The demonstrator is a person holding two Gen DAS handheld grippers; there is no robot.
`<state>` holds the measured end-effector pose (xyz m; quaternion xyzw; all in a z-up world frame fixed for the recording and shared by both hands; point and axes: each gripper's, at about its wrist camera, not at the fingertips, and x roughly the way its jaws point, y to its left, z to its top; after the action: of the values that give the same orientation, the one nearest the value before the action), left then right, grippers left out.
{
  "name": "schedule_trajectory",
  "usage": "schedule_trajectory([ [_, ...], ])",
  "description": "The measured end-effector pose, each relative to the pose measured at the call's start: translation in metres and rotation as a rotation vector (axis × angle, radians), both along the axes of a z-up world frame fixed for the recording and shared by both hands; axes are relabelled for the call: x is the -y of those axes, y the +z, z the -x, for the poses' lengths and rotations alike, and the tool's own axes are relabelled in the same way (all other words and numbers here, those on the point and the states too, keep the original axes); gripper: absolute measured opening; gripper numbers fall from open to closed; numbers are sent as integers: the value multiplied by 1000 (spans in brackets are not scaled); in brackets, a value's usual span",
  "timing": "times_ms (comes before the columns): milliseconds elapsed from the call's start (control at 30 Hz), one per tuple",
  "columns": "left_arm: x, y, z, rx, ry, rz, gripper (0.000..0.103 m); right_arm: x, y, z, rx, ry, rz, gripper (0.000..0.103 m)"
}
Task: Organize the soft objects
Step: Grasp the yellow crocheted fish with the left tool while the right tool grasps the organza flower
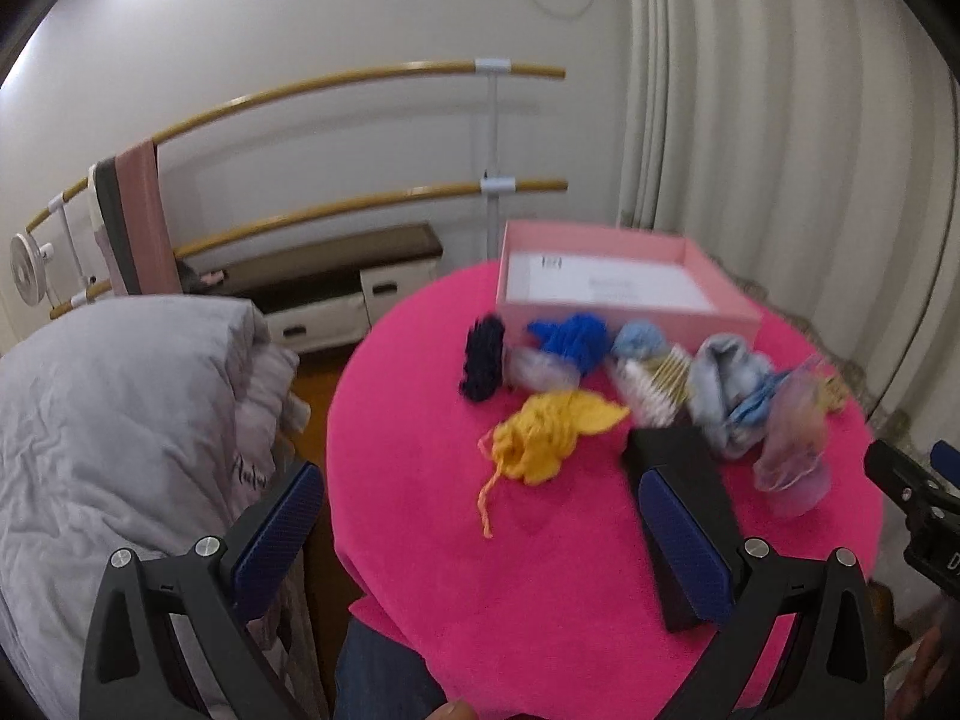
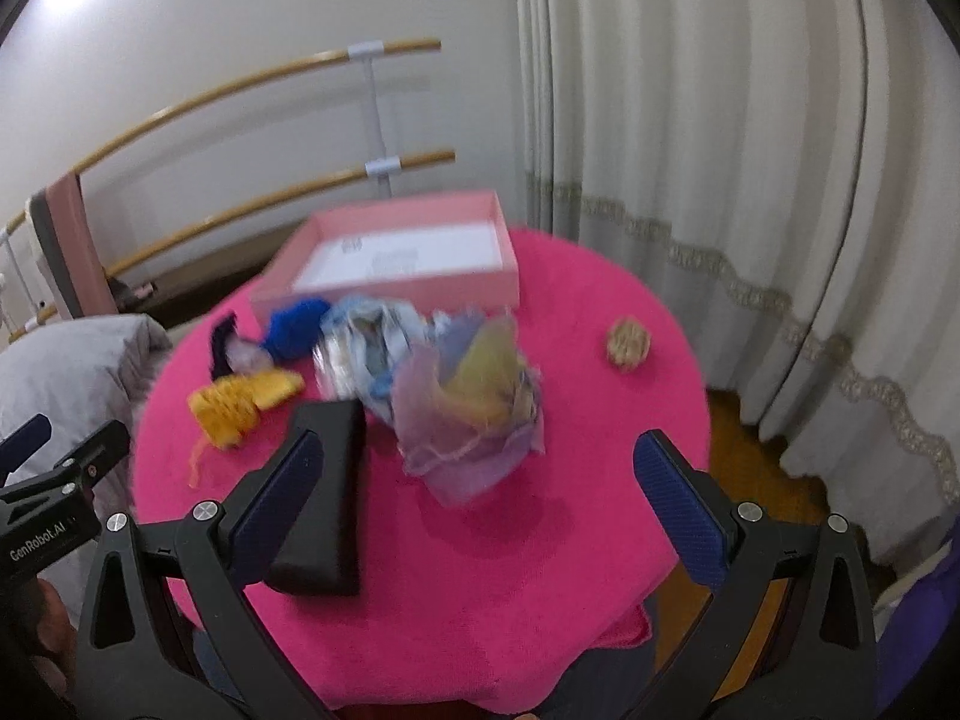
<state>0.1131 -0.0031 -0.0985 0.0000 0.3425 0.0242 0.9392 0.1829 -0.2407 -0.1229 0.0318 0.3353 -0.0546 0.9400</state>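
Soft items lie in a heap on a round table with a pink cloth (image 1: 510, 540): yellow yarn (image 1: 546, 432), blue yarn (image 1: 570, 342), dark navy yarn (image 1: 483, 360), light blue cloth (image 1: 720, 390) and a sheer purple organza bag (image 1: 792, 444). An open pink box (image 1: 624, 282) stands behind them, holding only a white sheet. My left gripper (image 1: 480, 534) is open and empty, above the table's near side. My right gripper (image 2: 480, 504) is open and empty, just short of the organza bag (image 2: 474, 414). The yellow yarn (image 2: 240, 405) and box (image 2: 396, 264) show there too.
A black rectangular case (image 2: 327, 498) lies on the cloth by my right gripper's left finger. A small woven ball (image 2: 627, 343) sits alone at the right. A grey duvet (image 1: 120, 420) lies left of the table. Curtains (image 2: 720, 180) hang behind, and wooden rails run along the wall.
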Motion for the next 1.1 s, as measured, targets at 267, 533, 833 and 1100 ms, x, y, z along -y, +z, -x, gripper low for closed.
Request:
schedule_trajectory([
  [267,8,-38,-77,-69,-4,-25,103,22,-39,-28,-94,-18,-39,103],
  [533,17,-81,-150,-121,-25,-40,103,33,-59,-62,-151,-15,-62,103],
  [833,12,-114,-204,-174,-66,46,99,41,-74,-92,-194,7,-99,76],
  [1100,13,-128,-215,-219,-118,66,66,43,-84,-115,-212,15,-63,66],
])
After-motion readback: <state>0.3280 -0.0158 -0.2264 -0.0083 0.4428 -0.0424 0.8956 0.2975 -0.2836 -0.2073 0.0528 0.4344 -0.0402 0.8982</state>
